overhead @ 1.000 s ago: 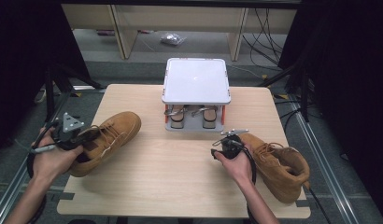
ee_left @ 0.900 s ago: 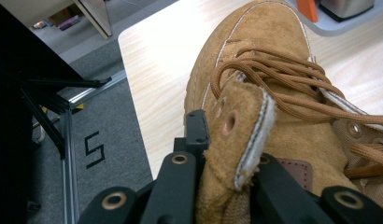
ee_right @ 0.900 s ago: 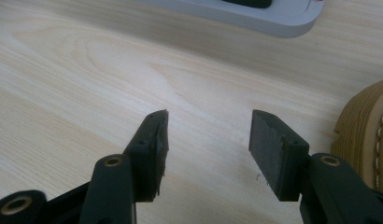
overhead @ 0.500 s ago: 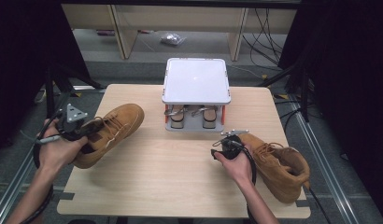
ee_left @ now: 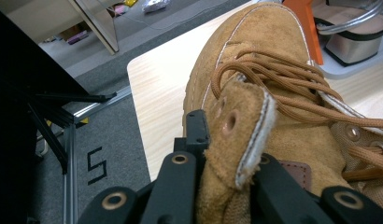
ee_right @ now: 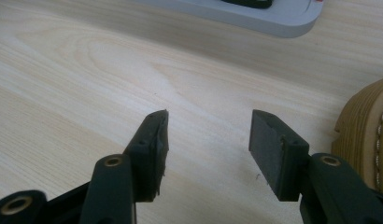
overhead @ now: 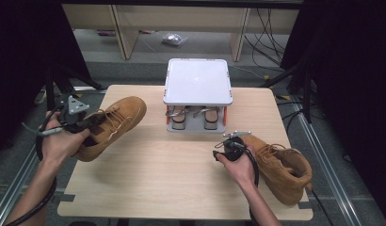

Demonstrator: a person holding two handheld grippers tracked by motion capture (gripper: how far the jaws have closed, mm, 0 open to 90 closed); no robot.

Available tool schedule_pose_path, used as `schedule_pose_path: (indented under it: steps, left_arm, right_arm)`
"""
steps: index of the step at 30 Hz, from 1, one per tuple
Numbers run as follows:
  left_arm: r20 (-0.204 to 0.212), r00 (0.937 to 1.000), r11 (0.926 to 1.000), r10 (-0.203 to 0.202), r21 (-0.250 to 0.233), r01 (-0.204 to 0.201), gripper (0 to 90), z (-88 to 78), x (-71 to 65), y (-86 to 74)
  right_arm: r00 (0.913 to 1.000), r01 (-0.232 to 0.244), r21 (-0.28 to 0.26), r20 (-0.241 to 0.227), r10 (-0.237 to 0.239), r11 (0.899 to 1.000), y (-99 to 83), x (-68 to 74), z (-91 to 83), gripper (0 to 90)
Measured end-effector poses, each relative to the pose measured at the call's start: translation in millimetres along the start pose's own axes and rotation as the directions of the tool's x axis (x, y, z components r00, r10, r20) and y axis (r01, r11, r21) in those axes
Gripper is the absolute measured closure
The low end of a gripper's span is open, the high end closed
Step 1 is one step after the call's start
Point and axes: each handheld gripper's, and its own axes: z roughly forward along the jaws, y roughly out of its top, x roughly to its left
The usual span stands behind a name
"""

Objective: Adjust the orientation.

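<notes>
Left tool [overhead: 90, 123] clenched on the tongue flap of a tan boot [overhead: 111, 126], jaws pinching the suede flap [ee_left: 238, 135] from both sides. Boot angled out ahead of that tool, toe toward the far side of the desk [overhead: 181, 188], heel end hanging at the left edge. Beyond the toe, in the left gripper view, a bare strip of desk before the corner, grey floor [ee_left: 110, 154] below.

Right tool [overhead: 231, 149] released, jaws parted above bare wood [ee_right: 133, 70] with nothing between them. Second tan boot [overhead: 278, 162] just beside it on the outer side, sole rim [ee_right: 367, 135] close to one jaw, heel near the right edge of the desk. Ahead of this tool, a grey shoe rack [overhead: 197, 82] with sandals [overhead: 193, 117] on its lower shelf, its base edge [ee_right: 255, 21] crossing the top of the right gripper view. Between the two tools, a wide open stretch of desk reaching to the near edge.
</notes>
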Motion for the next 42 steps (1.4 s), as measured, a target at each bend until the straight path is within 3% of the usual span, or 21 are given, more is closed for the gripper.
schedule_pose_path:
  steps: [15,29,34,42]
  left_arm:
    - [-0.028,0.9996,0.9996,-0.010,-0.025,0.009,85.5,5.9,3.8,26.0]
    - [-0.042,0.9982,0.9983,-0.042,-0.042,0.041,85.5,16.6,4.7,44.0]
    - [-0.050,0.9970,0.9971,-0.060,-0.051,0.057,85.5,20.8,6.3,49.6]
    - [-0.065,0.9962,0.9971,-0.058,-0.053,0.055,85.5,26.6,6.5,59.8]
  right_arm:
    - [0.9998,0.020,-0.009,0.000,-0.020,1.000,0.9,3.2,-1.7,47.9]
    - [1.0000,0.001,-0.010,-0.003,-0.001,1.000,-2.2,3.1,-1.9,47.9]
    - [0.9999,0.016,-0.009,0.003,-0.016,1.000,-2.2,2.2,-2.5,47.9]
    - [0.9997,0.022,-0.011,-0.005,-0.022,1.000,-1.0,3.0,-3.1,47.9]
